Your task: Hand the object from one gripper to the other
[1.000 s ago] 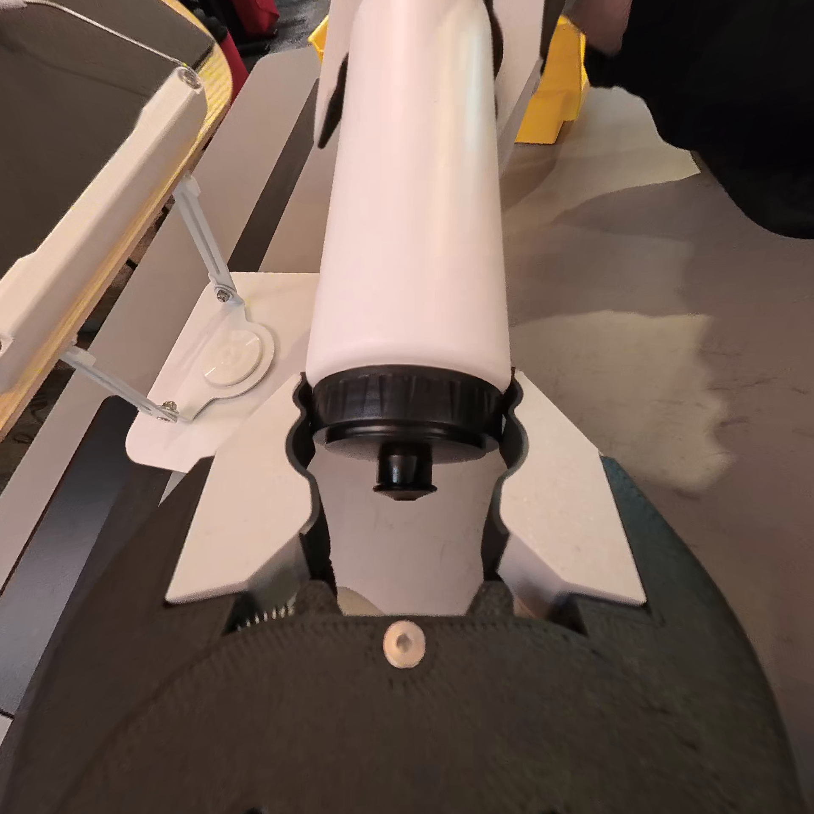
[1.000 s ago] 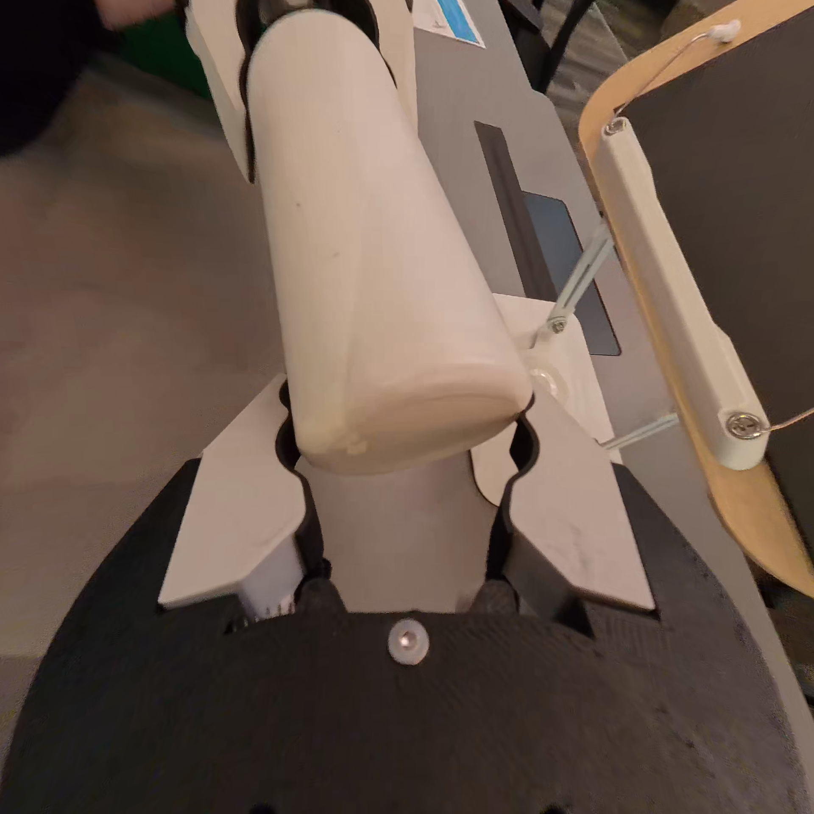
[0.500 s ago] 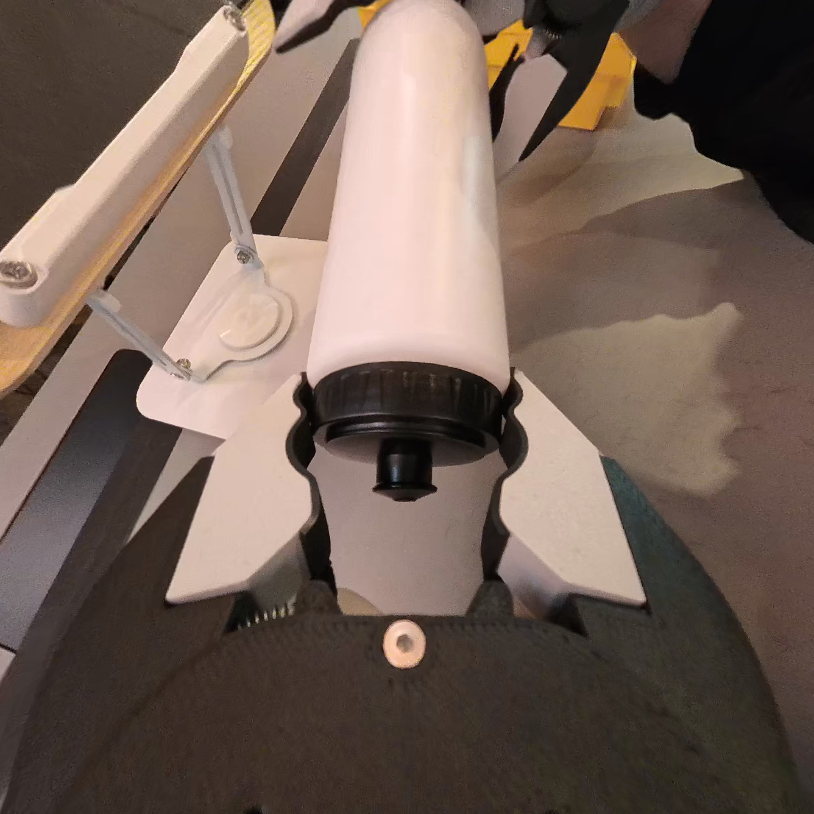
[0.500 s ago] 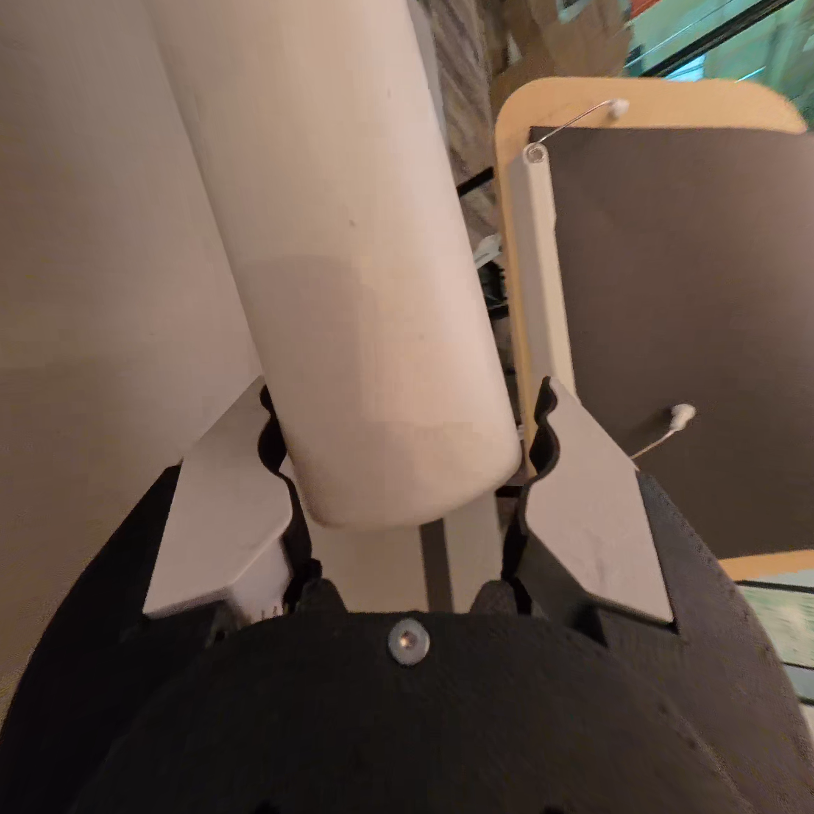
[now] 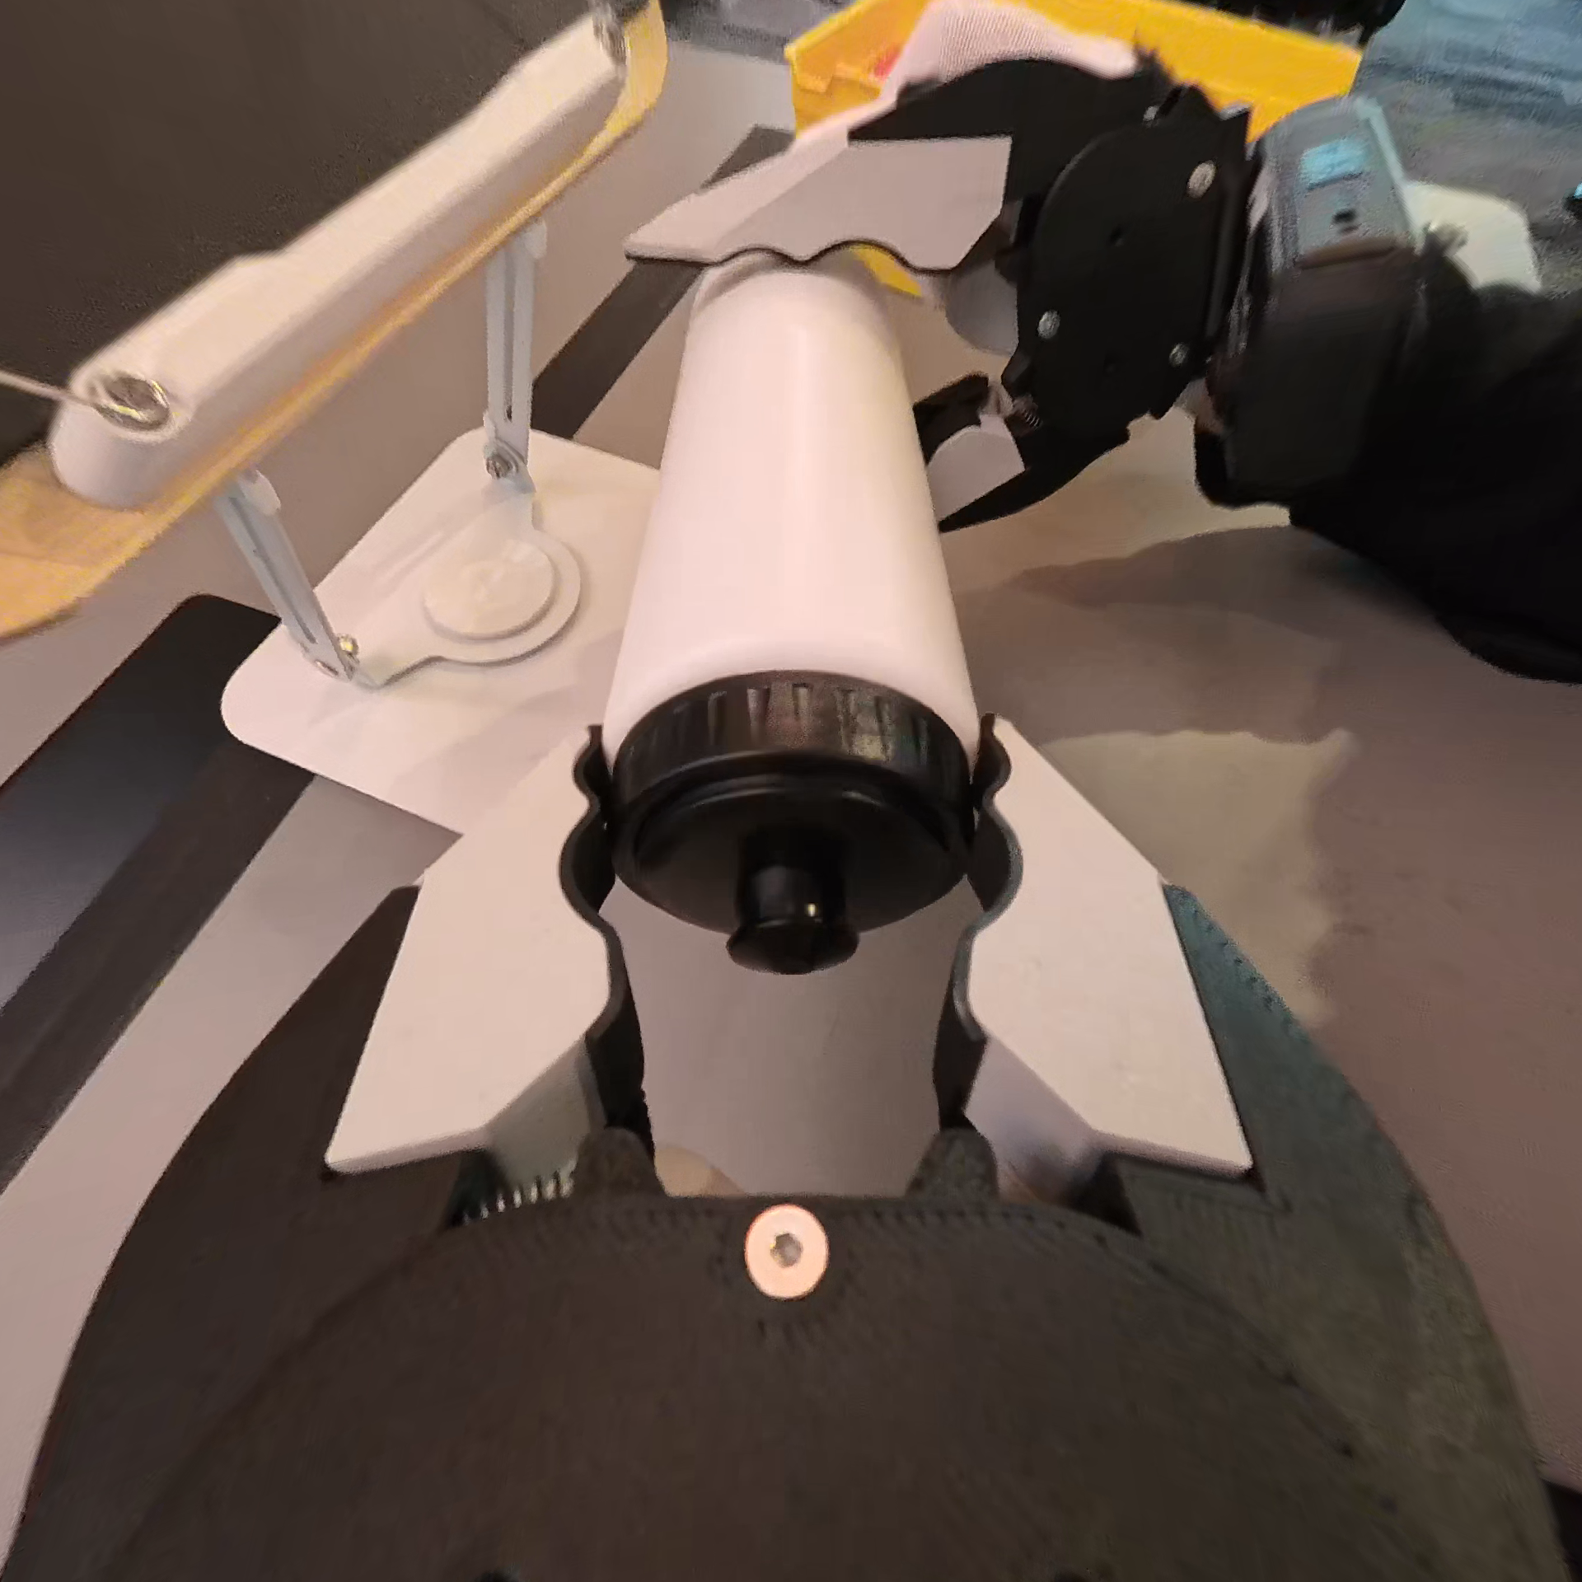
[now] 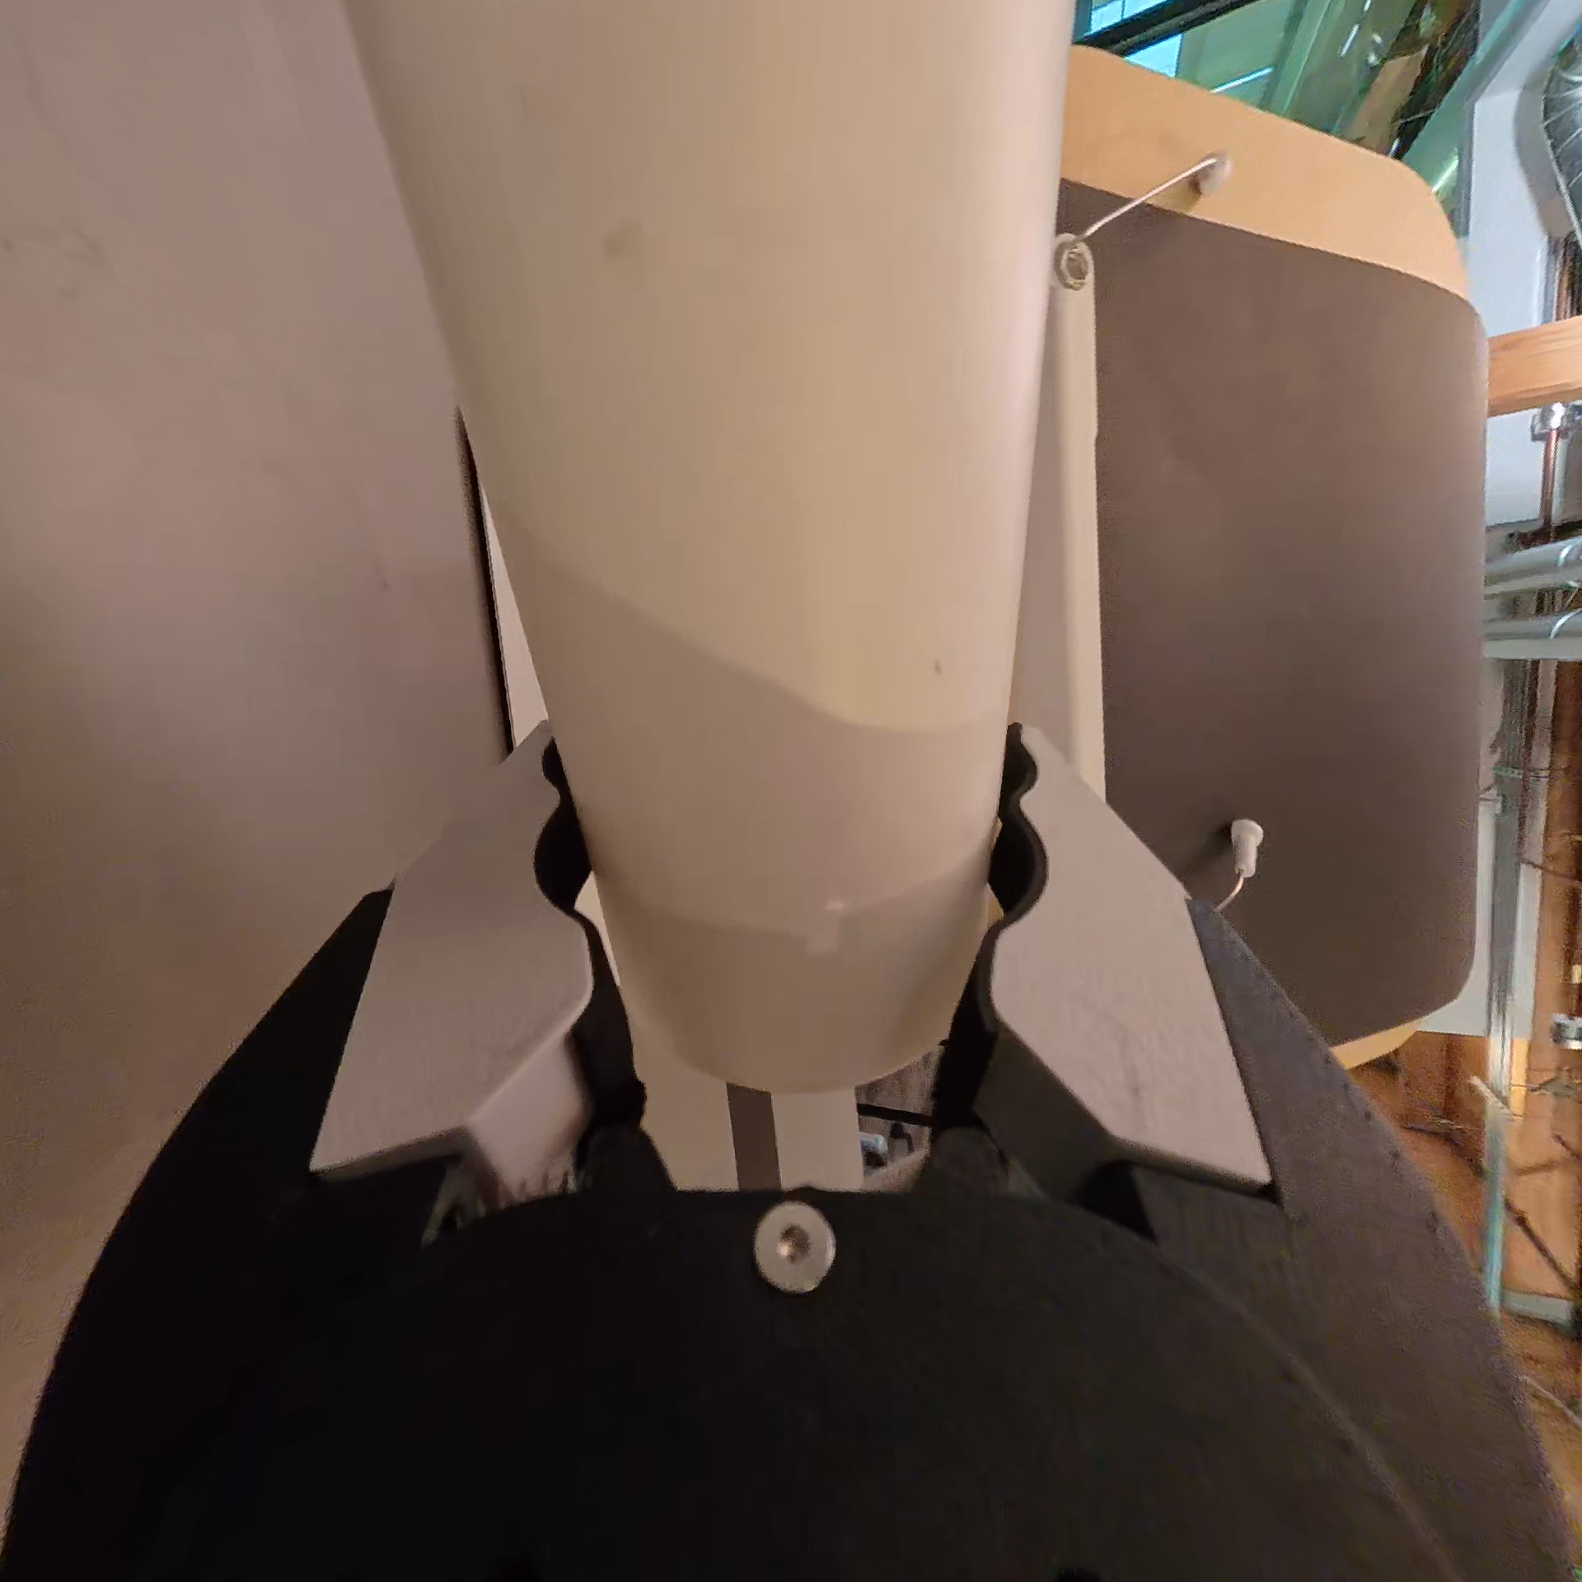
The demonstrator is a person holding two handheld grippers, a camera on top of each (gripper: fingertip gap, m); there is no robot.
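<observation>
White bottle (image 5: 792,514) held at both ends above the worktop (image 5: 1198,770): left claw (image 5: 792,843) clamped on its black cap (image 5: 792,822) at 6 o'clock, right claw (image 6: 792,865) gripping the base, 12 o'clock from the left.

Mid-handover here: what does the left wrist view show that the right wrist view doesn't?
Only the left wrist view shows the bottle's black cap seated between the left claw fingers, the right claw from outside at the bottle's far end, a yellow bin and the grey table.

Only the right wrist view shows the bottle's capless base between the right claw's fingers, and windows behind.

Both show the white bottle and the wood-edged dark panel.
</observation>
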